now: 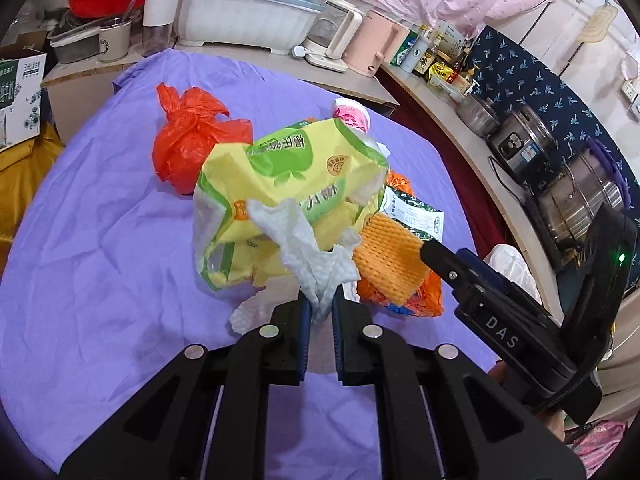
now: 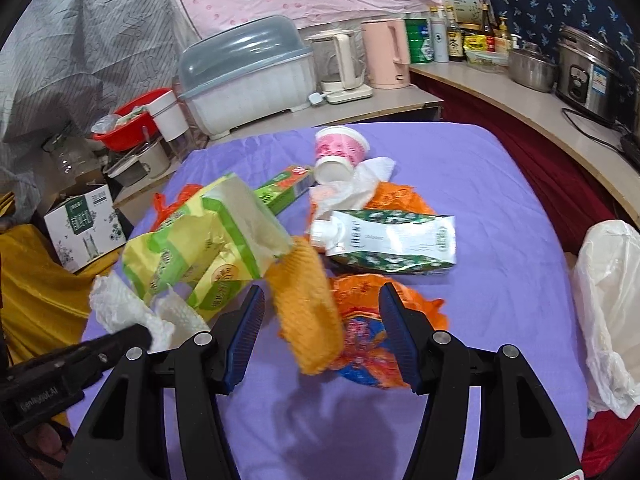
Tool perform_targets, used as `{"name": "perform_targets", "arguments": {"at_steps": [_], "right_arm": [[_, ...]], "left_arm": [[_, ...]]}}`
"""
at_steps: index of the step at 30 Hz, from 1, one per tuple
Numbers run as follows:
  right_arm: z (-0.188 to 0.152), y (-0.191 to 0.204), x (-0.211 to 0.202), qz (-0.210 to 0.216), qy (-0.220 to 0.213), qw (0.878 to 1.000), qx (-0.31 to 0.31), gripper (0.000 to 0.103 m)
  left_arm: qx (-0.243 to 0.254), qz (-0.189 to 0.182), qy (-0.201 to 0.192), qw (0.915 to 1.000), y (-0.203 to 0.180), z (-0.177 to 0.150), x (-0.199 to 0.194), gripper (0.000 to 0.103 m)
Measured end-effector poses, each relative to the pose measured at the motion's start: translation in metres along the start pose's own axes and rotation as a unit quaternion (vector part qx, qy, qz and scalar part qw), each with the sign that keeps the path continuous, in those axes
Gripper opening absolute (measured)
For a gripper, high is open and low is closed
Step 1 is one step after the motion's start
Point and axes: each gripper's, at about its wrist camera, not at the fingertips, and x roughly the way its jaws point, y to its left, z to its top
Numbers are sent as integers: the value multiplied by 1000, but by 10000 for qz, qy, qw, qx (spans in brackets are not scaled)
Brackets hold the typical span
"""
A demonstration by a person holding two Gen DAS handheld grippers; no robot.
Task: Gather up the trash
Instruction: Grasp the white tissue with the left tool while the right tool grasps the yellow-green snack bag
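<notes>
On purple cloth [image 2: 500,184]: one cup [image 2: 340,152].

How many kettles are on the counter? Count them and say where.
2. A clear kettle stands beside the dish rack; a pink kettle stands just right of it. Others may hide behind clutter.

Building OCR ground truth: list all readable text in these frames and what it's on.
"DAS": on the right gripper body.
"ORGANIC": on the white-and-green pouch.
Partly readable, ending "AI": label on the left gripper body.
Chinese print on the yellow-green bag, cardboard box and condiment bottles: too small or distorted.
</notes>
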Motion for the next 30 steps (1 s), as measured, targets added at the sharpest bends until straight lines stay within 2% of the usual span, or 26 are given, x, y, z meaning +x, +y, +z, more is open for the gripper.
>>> {"name": "perform_targets", "arguments": {"at_steps": [7,12,18,21,26,30], "right_arm": [[8,31,20,281,44,9993,-258,58],[11,33,43,467,279,9984,-159,49],[12,50,53,671,366,9965,-348,48],[14,52,65,823,481,9949,-327,31],[15,52,80,885,596,9939,-273,10],[18,49,67,855,405,9952,-251,7]], "left_arm": [[-127,159,156,9997,17,-5,6,9],[-158,227,163,9995,26,-5,7,9],[-302,302,244,9988,39,-1,13,9],[-329,343,239,9986,43,1,15,9],[-376,395,246,9982,49,4,15,9],[-340,387,207,9985,48,5,10,9]]}}
